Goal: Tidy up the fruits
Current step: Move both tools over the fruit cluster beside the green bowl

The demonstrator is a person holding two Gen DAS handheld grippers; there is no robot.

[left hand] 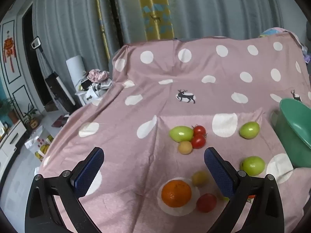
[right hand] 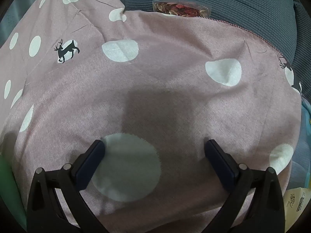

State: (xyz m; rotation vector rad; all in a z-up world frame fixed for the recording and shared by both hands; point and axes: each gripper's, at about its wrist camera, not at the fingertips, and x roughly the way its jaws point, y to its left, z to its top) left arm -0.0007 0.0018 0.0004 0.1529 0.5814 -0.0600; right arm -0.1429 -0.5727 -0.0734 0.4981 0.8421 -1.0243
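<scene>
In the left wrist view, fruit lies loose on a pink dotted cloth (left hand: 136,89). An orange (left hand: 176,193), a red tomato (left hand: 206,202) and a small yellowish fruit (left hand: 200,178) lie between the wide-open fingers of my left gripper (left hand: 153,153), which hovers above them. Farther off sit a green fruit (left hand: 181,133), two red tomatoes (left hand: 198,136) and a pale round fruit (left hand: 185,147) in a cluster. Two more green fruits (left hand: 249,129) (left hand: 252,165) lie to the right, near a green bowl (left hand: 295,134). My right gripper (right hand: 155,145) stands open over bare cloth with nothing between its fingers.
The cloth (right hand: 175,58) ends at a dark grey cushion (right hand: 233,5) with a clear packet (right hand: 181,7) on it. A green edge (right hand: 5,174) shows at the right wrist view's left. Left of the cloth lie clutter (left hand: 97,79) and floor (left hand: 17,184).
</scene>
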